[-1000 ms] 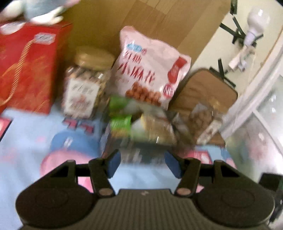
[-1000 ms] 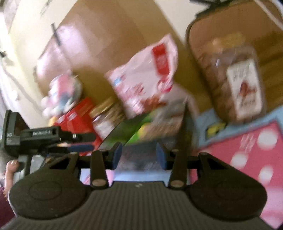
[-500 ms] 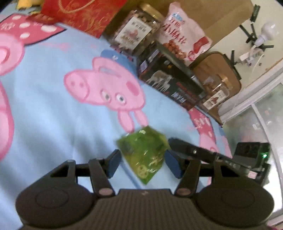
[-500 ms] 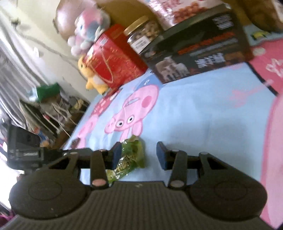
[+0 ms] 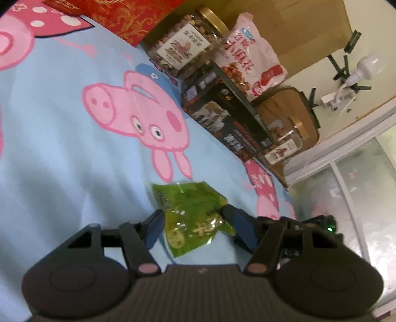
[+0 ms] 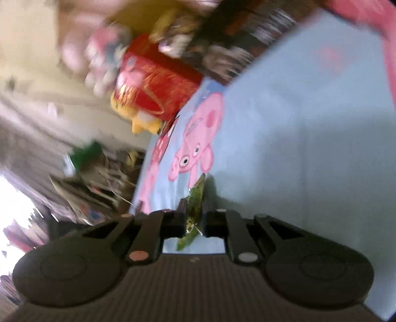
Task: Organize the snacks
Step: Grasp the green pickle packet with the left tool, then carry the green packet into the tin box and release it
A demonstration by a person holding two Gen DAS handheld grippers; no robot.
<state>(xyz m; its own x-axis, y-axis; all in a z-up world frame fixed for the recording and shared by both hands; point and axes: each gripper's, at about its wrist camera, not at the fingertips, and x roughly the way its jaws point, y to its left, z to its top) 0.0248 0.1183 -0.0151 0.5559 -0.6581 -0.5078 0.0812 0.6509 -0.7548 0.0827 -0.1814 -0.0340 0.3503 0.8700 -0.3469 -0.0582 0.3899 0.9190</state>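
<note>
A green snack packet [image 5: 190, 213] lies on the light blue cartoon-pig blanket [image 5: 61, 136]. My left gripper [image 5: 195, 223] straddles it. The jaws are closing, the packet is between them, and the blue pads stand clear of its sides. My right gripper [image 6: 194, 213] is shut on the green packet [image 6: 195, 198], pinching its edge so the foil stands on end between the pads. In the left wrist view the right gripper [image 5: 224, 209] reaches in from the right onto the packet's right edge.
A row of snacks lines the blanket's far edge: a red gift box [image 5: 128, 17], a nut jar [image 5: 183, 47], a pink snack bag [image 5: 252, 64], a black box [image 5: 222, 119] and a second jar [image 5: 284, 141]. A yellow plush [image 6: 143, 121] sits by the red box [image 6: 158, 84].
Both grippers came down from the snack row to the blanket. The right gripper's jaws shut on the green packet, which now stands on edge. The left gripper has stayed over it for the last half second.
</note>
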